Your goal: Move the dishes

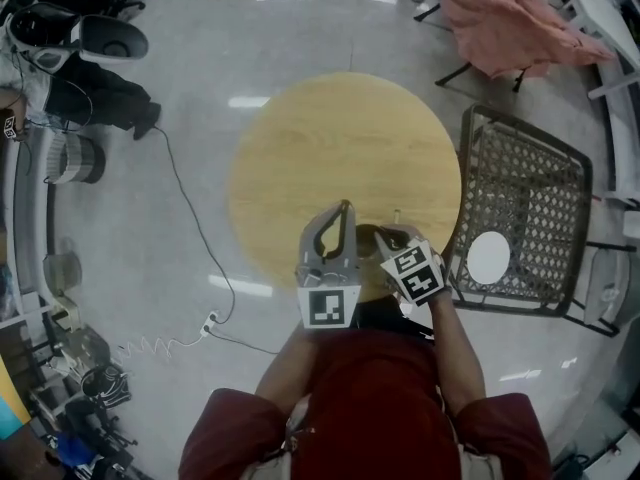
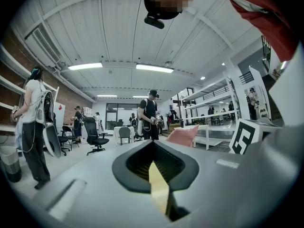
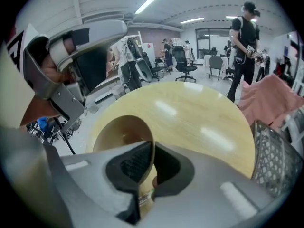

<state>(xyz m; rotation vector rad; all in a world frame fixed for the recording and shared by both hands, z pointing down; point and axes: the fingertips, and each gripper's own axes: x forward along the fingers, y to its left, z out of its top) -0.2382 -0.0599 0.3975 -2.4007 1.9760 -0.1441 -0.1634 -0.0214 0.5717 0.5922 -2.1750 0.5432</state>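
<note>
The round tabletop (image 1: 340, 138) is bare wood over most of its face. The only things over it are at its near edge, where the two claws sit close together just in front of the person. Off its right edge, close by, stands a wire rack (image 1: 530, 183) with a white plate (image 1: 488, 257) lying in it. Open floor rings the other sides, with a cable (image 1: 190, 208) trailing on the left. The right claw (image 3: 151, 148) points down and is clamped on the rim of a bowl (image 3: 118, 132), one pad inside the wall and one outside. The bowl is tan-brown, smooth and thin-walled, tilted with its hollow facing the left claw (image 1: 346, 208). Whether its lower edge touches the wood cannot be told. The left claw is level, its tips together and holding nothing.
</note>
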